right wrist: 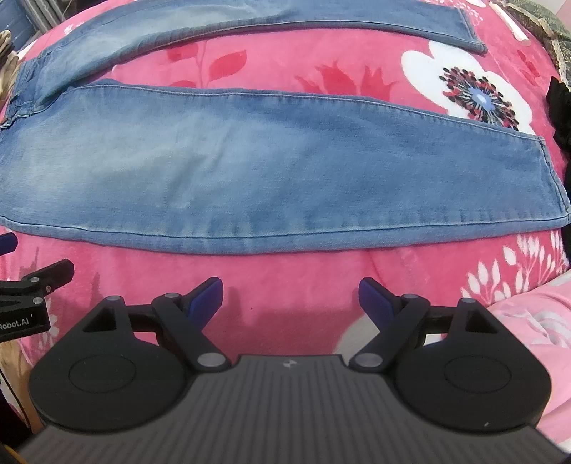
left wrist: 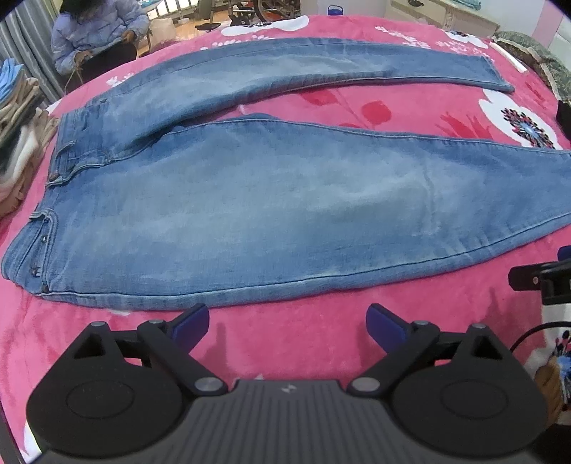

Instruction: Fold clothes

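Note:
A pair of light blue jeans (left wrist: 271,200) lies flat on a pink flowered blanket (left wrist: 292,335), waistband to the left and the two legs spread apart to the right. My left gripper (left wrist: 287,323) hovers open just short of the near leg's lower seam, nothing between its blue pads. In the right wrist view the near leg of the jeans (right wrist: 249,167) stretches across, its hem at the right. My right gripper (right wrist: 291,298) is open over bare blanket (right wrist: 285,271), a little short of the seam. Each gripper shows at the edge of the other's view.
A stack of folded clothes (left wrist: 18,135) sits at the left of the bed. A person in a pale padded jacket (left wrist: 92,32) sits beyond the far left corner. A patterned cushion (left wrist: 535,57) lies at the far right, and a dark item (right wrist: 560,114) at the right edge.

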The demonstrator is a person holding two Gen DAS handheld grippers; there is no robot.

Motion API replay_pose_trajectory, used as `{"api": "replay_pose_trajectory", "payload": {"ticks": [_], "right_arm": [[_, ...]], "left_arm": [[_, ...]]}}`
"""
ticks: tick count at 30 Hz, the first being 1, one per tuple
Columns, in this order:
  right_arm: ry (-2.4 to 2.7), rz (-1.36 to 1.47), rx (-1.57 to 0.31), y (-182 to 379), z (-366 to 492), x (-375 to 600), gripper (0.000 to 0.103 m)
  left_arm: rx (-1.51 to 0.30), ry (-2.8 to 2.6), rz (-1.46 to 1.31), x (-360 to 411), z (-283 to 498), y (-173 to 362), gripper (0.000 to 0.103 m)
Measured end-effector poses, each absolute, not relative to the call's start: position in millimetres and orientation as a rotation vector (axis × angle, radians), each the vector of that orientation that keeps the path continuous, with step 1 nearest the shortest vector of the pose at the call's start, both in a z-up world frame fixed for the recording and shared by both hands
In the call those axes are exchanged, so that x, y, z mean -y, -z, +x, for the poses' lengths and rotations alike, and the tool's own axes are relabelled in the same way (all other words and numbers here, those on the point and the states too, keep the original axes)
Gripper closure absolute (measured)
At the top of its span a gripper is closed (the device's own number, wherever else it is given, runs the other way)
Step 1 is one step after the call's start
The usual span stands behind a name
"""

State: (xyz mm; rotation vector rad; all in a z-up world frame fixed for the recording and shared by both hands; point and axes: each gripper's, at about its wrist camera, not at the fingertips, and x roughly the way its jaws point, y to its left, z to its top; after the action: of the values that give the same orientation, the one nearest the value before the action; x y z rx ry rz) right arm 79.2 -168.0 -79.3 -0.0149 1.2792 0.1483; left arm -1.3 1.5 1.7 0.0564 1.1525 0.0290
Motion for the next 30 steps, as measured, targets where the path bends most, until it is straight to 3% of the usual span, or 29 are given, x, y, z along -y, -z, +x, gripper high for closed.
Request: {"api": "replay_pose_trajectory", "payload": {"ticks": [30], "right_arm": [[-0.127, -0.073, -1.263, 84, 83, 168, 0.020]], "left_arm": [[-1.145, 0.009, 0.020, 0, 7, 9, 0.011]]}}
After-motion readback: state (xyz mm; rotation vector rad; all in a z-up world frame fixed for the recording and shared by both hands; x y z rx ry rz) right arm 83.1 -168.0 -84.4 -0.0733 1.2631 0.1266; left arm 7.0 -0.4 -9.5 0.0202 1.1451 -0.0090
